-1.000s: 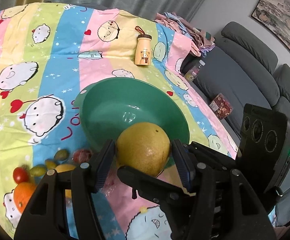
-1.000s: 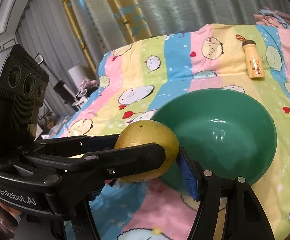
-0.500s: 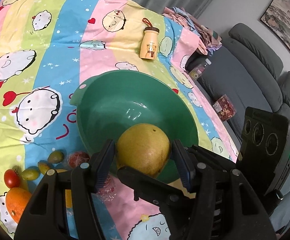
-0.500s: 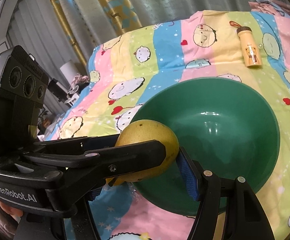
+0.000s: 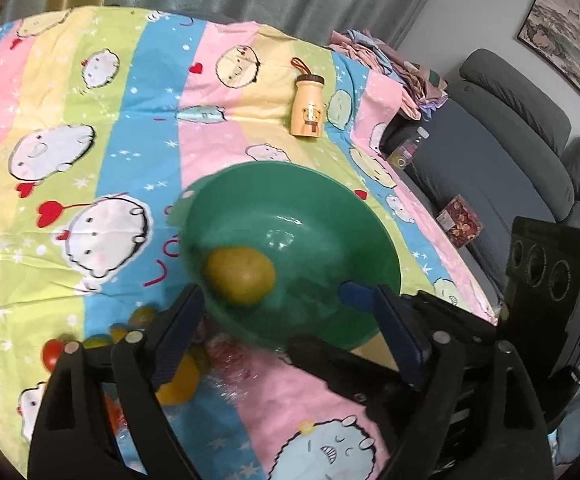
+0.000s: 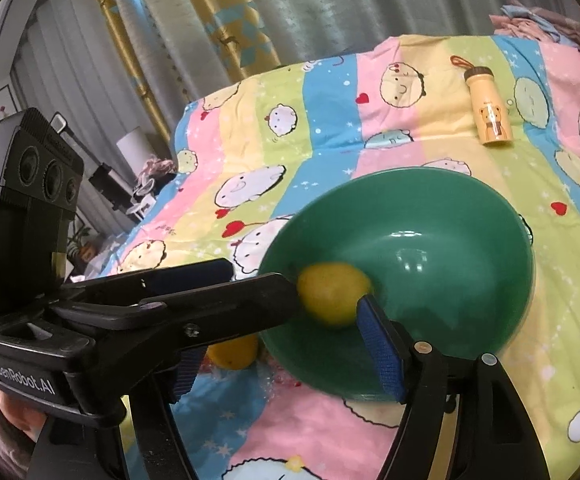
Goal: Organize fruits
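Release of the yellow fruit (image 5: 240,276) was complete: it lay inside the green bowl (image 5: 370,240), both the left gripper (image 5: 270,300) and right gripper (image 6: 294,284) having just opened wide and empty, so a straight, slow withdrawal was advisable.

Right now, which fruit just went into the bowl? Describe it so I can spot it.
Find the big green plastic bowl on the striped cartoon bedsheet. The large round yellow fruit lies inside, by the near-left wall. It is the only fruit in the bowl; the smaller fruits lie outside on the sheet.
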A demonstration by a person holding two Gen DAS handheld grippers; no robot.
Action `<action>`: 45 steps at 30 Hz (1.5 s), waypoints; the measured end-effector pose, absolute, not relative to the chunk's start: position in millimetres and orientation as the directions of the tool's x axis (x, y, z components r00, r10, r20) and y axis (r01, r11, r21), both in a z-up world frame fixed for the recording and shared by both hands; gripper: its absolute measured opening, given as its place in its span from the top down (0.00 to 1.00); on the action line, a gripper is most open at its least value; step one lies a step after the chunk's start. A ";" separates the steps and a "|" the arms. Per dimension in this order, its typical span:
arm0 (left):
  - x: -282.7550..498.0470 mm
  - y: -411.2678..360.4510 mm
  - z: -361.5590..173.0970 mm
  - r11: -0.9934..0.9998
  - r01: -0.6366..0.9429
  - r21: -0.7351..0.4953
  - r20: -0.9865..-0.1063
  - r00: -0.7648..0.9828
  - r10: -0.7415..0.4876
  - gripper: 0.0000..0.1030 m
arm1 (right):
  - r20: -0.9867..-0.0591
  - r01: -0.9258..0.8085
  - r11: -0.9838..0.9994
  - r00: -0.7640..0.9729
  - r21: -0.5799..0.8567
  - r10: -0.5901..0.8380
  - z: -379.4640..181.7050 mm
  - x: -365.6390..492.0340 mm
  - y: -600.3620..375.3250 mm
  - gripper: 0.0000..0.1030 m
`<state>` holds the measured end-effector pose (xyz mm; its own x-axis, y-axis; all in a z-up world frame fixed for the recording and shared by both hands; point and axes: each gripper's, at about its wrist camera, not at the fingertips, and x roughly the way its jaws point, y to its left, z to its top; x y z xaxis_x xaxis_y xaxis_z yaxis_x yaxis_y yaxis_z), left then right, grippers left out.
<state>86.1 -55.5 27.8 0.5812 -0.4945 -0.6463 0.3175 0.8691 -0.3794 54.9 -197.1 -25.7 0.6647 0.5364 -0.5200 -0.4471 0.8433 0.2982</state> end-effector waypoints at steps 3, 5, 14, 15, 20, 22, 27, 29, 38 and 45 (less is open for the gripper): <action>77.2 -43.4 30.8 0.880 0.295 -0.372 -0.647 0.597 -0.474 0.07 | -0.514 -0.451 0.840 0.665 0.302 0.542 -23.8 47.5 -197.9 0.29; 71.6 -32.0 32.7 0.882 0.275 -0.382 -0.639 0.611 -0.467 0.03 | -0.512 -0.452 0.840 0.666 0.301 0.542 -22.6 41.2 -198.6 0.29; 32.2 31.1 36.5 0.918 0.131 -0.375 -0.629 0.691 -0.356 0.01 | -0.521 -0.445 0.840 0.659 0.310 0.542 -23.3 17.7 -203.1 0.24; 28.2 36.5 36.1 0.921 0.117 -0.372 -0.630 0.696 -0.343 0.01 | -0.524 -0.447 0.839 0.656 0.310 0.543 -23.8 15.7 -202.3 0.24; 9.5 62.6 27.0 0.922 0.053 -0.383 -0.640 0.705 -0.306 0.01 | -0.538 -0.460 0.830 0.633 0.316 0.556 -27.7 7.5 -194.9 0.24; 4.1 70.2 21.6 0.916 0.035 -0.400 -0.644 0.701 -0.307 0.01 | -0.543 -0.472 0.824 0.623 0.312 0.563 -28.8 3.1 -189.0 0.24; -5.4 84.0 3.5 0.901 -0.003 -0.434 -0.660 0.682 -0.315 0.01 | -0.556 -0.524 0.791 0.573 0.316 0.601 -34.8 -4.5 -170.8 0.24; -7.6 86.5 -2.2 0.893 -0.013 -0.449 -0.665 0.673 -0.324 0.01 | -0.570 -0.547 0.782 0.554 0.300 0.606 -38.4 -6.5 -159.5 0.24; -5.2 96.9 -28.9 0.872 -0.034 -0.489 -0.684 0.636 -0.359 0.01 | -0.631 -0.646 0.728 0.471 0.230 0.617 -58.4 -5.5 -104.1 0.24; 3.7 106.5 -43.6 0.856 -0.031 -0.515 -0.683 0.619 -0.389 0.01 | -0.677 -0.721 0.688 0.463 0.089 0.573 -66.4 7.4 -60.2 0.24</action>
<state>3.7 106.5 -43.6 0.6185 -0.3887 -0.6829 -0.0309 0.8564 -0.5154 7.4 -60.2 -66.4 0.4627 0.5727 -0.6767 -0.7206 0.6876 0.0893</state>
